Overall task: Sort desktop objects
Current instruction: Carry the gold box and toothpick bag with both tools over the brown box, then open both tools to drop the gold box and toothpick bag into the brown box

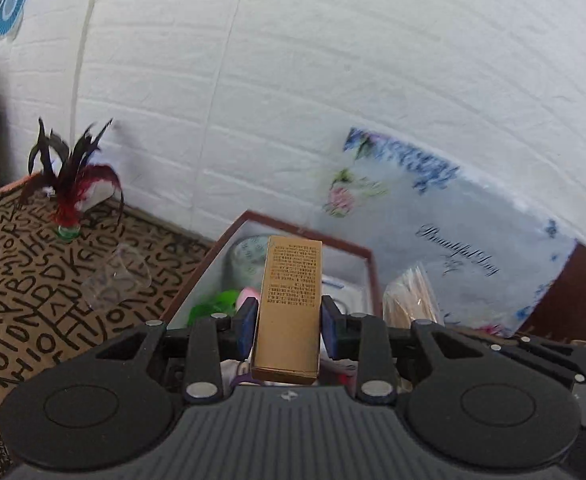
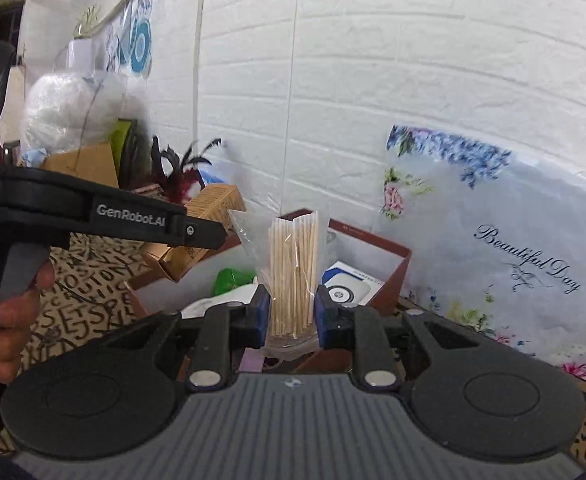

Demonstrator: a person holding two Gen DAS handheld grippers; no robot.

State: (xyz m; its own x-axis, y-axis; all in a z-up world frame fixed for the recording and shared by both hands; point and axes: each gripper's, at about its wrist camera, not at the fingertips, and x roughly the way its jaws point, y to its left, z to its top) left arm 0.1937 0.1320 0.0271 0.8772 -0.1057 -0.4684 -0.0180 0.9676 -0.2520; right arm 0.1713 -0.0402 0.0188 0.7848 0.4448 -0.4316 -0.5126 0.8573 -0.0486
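My left gripper [image 1: 286, 322] is shut on a tall golden-tan carton [image 1: 291, 300] with printed text, held upright above a red-rimmed open box [image 1: 367, 254]. The same carton [image 2: 197, 232] and the left gripper show at the left of the right wrist view. My right gripper [image 2: 292, 314] is shut on a clear bag of wooden sticks [image 2: 293, 272], held upright over the same box [image 2: 397, 270]. The bag also shows in the left wrist view [image 1: 411, 300]. Inside the box lie a green item [image 2: 231, 280], a white-and-blue packet [image 2: 349, 288] and a round patterned container [image 1: 247, 260].
A feather shuttlecock [image 1: 71, 192] stands on the letter-patterned tablecloth [image 1: 33, 280] at the left, with a clear plastic cup [image 1: 119, 280] near it. A floral "Beautiful Day" lid [image 2: 505, 256] leans on the white brick wall behind the box. Clutter and bags pile up at far left [image 2: 69, 120].
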